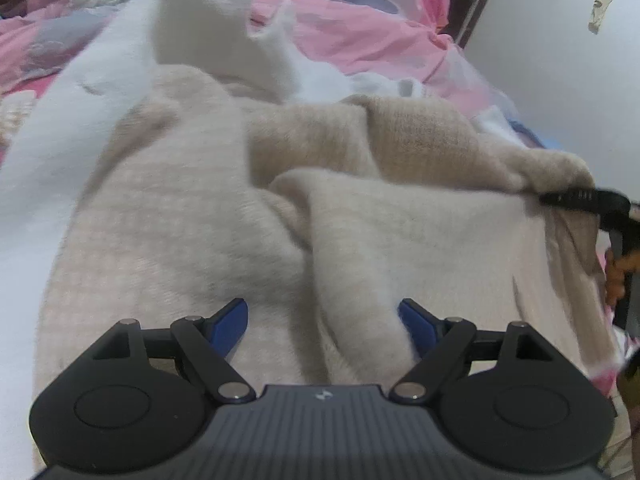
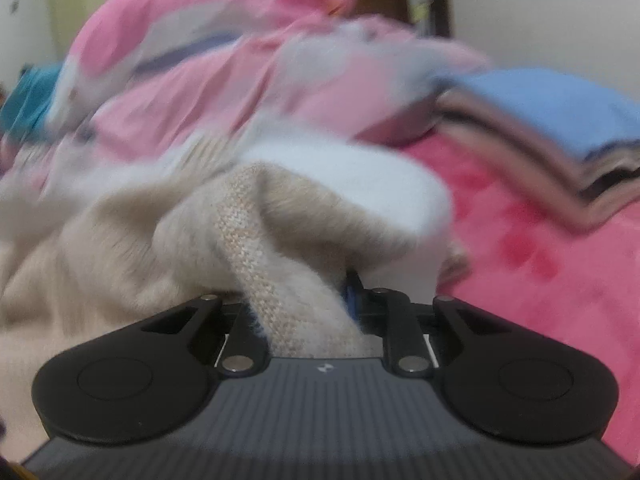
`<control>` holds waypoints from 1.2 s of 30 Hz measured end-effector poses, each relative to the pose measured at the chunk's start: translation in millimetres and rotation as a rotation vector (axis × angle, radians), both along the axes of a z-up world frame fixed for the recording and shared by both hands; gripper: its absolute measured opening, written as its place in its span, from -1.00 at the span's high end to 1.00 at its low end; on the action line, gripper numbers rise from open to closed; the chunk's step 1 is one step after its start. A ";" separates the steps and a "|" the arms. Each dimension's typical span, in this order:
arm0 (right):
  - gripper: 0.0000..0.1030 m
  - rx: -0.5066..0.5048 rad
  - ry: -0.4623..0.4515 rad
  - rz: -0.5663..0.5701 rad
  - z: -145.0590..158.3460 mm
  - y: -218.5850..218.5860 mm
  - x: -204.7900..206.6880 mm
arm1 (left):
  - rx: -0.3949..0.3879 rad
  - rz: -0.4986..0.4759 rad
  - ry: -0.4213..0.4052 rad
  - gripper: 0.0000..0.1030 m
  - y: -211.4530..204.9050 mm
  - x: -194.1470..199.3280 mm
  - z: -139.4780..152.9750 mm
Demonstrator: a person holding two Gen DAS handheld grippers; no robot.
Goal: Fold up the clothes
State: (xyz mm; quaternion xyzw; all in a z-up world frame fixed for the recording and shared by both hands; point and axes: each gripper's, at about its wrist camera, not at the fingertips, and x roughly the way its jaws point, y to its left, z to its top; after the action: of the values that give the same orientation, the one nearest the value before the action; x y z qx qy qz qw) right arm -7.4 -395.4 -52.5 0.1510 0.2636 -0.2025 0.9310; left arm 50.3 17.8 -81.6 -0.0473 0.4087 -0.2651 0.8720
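The right gripper is clamped on a bunched ridge of the beige knit sweater, the cloth rising between its closed jaws and hiding the pads; in the left wrist view the same tool appears at the far right edge, pinching a corner of the garment, with part of a hand behind it. This grip probably anchors one edge so that the fabric can be drawn taut or lifted for a fold. The left gripper hovers low over the near part of the sweater with its blue fingers wide apart, a raised fold of knit lying between them but not pressed; it appears placed to take a second hold opposite the first. The sweater lies crumpled on a bed, on top of a white garment, and is not yet folded: it shows deep soft creases, a fuzzy nap and a ribbed, open weave where it is stretched near the right jaws. Such cloth looks thick and yielding, likely to sag once lifted. Around it lie a pink patterned quilt, a bright pink blanket and a stack of folded clothes topped in blue.
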 end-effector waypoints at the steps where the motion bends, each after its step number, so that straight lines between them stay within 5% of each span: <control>1: 0.70 0.003 -0.011 -0.022 5.3 -10.7 0.9 | 0.002 -0.006 -0.003 -0.61 -3.1 0.6 -0.2; 8: 0.62 0.000 0.082 -0.084 -10.6 -55.0 20.6 | 0.015 -0.026 0.002 -0.61 -12.3 0.5 -6.2; 12: 0.12 0.010 0.122 -0.092 -15.1 -57.1 10.7 | 0.012 -0.035 0.003 -0.61 -6.4 -3.4 -3.1; 19: -0.21 0.092 -0.019 -0.108 34.0 -46.9 -105.0 | 0.030 -0.120 -0.057 -0.61 6.8 -27.2 8.0; 22: -0.34 0.261 -0.066 -0.055 36.4 -37.2 -158.1 | 0.066 -0.204 -0.096 -0.63 8.1 -44.1 10.6; 28: -0.39 0.596 -0.032 0.066 -21.6 14.4 -197.9 | 0.122 -0.345 -0.109 -0.64 3.5 -80.8 1.7; 32: -0.39 0.627 0.011 0.065 -60.7 42.8 -175.4 | 0.175 -0.345 -0.168 -0.64 -7.9 -97.3 -4.2; 36: -0.37 0.584 -0.068 0.028 -71.5 47.9 -150.3 | 0.249 -0.350 -0.246 -0.64 -22.9 -111.2 -9.6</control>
State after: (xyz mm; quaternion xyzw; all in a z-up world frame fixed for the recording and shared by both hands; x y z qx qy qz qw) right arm -157.7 -347.4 -124.0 0.4157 0.2813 -0.1000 0.8591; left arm -60.9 -5.1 -91.3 0.1649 0.3311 -0.3635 0.8550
